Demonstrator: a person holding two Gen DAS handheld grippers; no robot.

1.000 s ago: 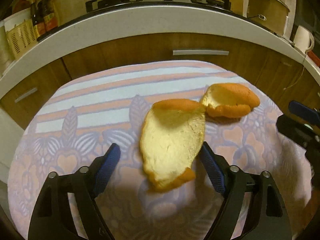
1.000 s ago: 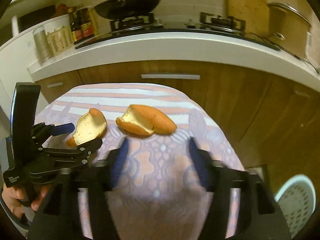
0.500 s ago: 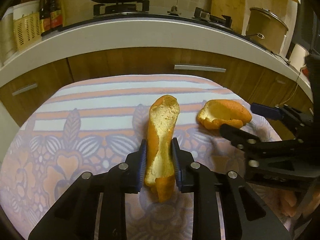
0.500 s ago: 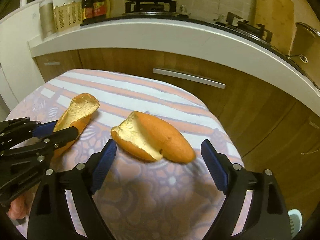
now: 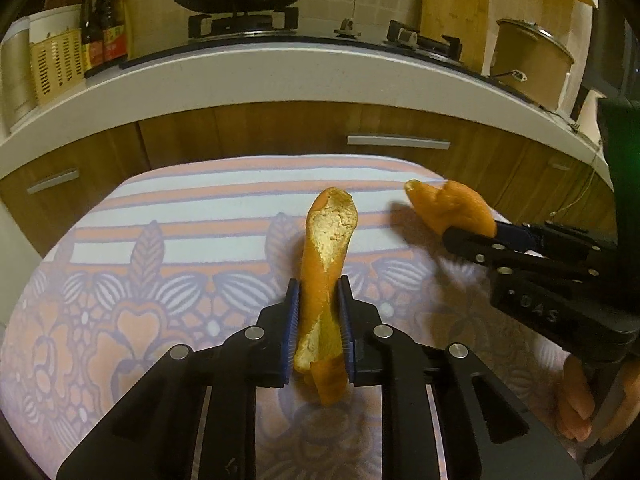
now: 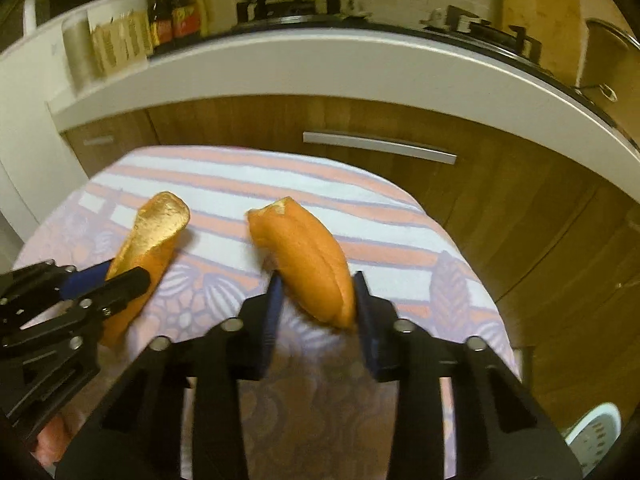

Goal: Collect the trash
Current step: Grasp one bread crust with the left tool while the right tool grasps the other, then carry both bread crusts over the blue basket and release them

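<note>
My left gripper (image 5: pixel 318 332) pinches the long orange peel (image 5: pixel 326 276) folded between its pads, just above the patterned cloth (image 5: pixel 160 248); my right gripper (image 6: pixel 318 312) has just closed around the second peel (image 6: pixel 304 264), pads at its flanks. Both peels look light, soft and springy; I judge mid-length grips safest, since thin edges could tear or slip.

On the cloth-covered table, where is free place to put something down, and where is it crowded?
Free: the striped far band of the tablecloth, toward the wooden cabinets, and the flowered left part. Crowded: the middle and right, where the left gripper pinches the long peel and the right gripper is closed around the second peel.
</note>
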